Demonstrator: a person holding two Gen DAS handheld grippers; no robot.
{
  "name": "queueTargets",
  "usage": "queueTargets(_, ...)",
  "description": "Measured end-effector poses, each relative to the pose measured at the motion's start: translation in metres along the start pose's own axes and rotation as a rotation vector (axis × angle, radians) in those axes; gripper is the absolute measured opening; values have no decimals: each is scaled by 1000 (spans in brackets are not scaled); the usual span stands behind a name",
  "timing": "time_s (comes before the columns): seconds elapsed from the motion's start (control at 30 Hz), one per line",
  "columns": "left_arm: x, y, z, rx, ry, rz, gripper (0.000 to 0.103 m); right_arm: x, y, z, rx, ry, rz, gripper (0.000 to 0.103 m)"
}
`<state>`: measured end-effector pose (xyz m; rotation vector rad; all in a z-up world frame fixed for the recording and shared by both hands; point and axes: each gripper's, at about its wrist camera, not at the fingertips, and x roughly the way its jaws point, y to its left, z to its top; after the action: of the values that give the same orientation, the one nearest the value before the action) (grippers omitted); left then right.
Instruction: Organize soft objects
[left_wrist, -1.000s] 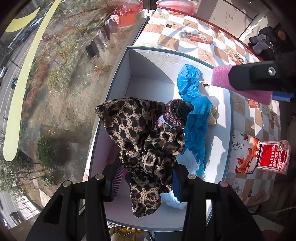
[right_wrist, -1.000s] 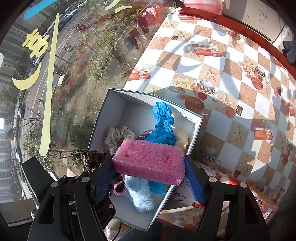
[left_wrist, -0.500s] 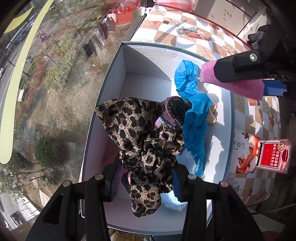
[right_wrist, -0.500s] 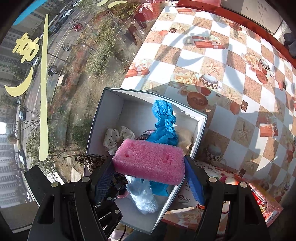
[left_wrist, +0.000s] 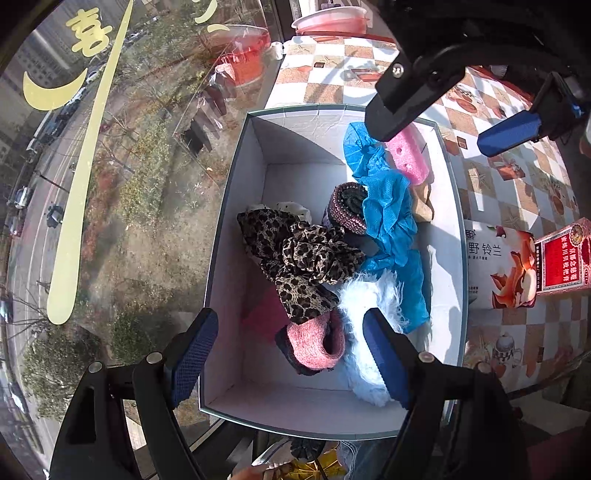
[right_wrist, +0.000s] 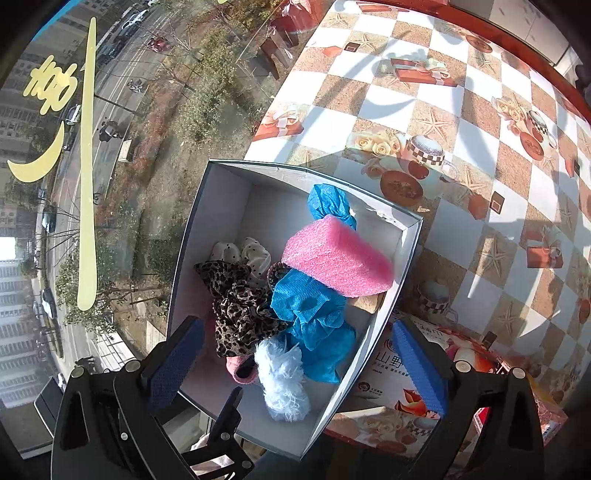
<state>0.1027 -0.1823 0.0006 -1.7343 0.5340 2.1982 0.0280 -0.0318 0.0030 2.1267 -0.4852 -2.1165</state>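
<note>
An open white box (left_wrist: 236, 206) (right_wrist: 192, 236) at the table's window edge holds soft things. The leopard-print cloth (left_wrist: 303, 254) (right_wrist: 240, 310) lies loose in its middle, below my left gripper (left_wrist: 290, 354), whose jaws are opening with nothing between the pads. The pink sponge (right_wrist: 336, 258) (left_wrist: 410, 158) rests tilted on a blue cloth (right_wrist: 306, 306) (left_wrist: 388, 214) by the box's far right wall. My right gripper (right_wrist: 297, 363) (left_wrist: 454, 122) hangs above it, jaws opening wide and empty. A white fluffy piece (left_wrist: 365, 306) and a pink knitted piece (left_wrist: 317, 343) lie near the front.
A window pane (left_wrist: 110, 221) stands directly left of the box, with a street far below. A printed carton (left_wrist: 498, 266) and a red packet (left_wrist: 561, 254) lie right of the box on the checked tablecloth (right_wrist: 461, 155). A red basin (left_wrist: 328, 22) sits at the far edge.
Both grippers have opened. The leopard cloth has dropped from the left gripper into the box, and the pink sponge has fallen from the right gripper onto the blue cloth. The left gripper has pulled up.
</note>
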Motion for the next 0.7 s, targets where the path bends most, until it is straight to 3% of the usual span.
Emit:
queueTargets(0.1,-5,0,-3,7,9,-46,83,-7,4,-8,-33,-29,-53,102)
queueTargets(0.27,-12,4,-8,23,6,-67,83,-32,14,-31,-81,-123,-161,102)
queueTargets(0.33,-10,6,-8,26,10,-62,83,-40,15,-43,-72,-147,-166,102)
queueTargets(0.7,-31,20,-18,24,0,-60,83,-29,12,-95,-108,-117,-232,102)
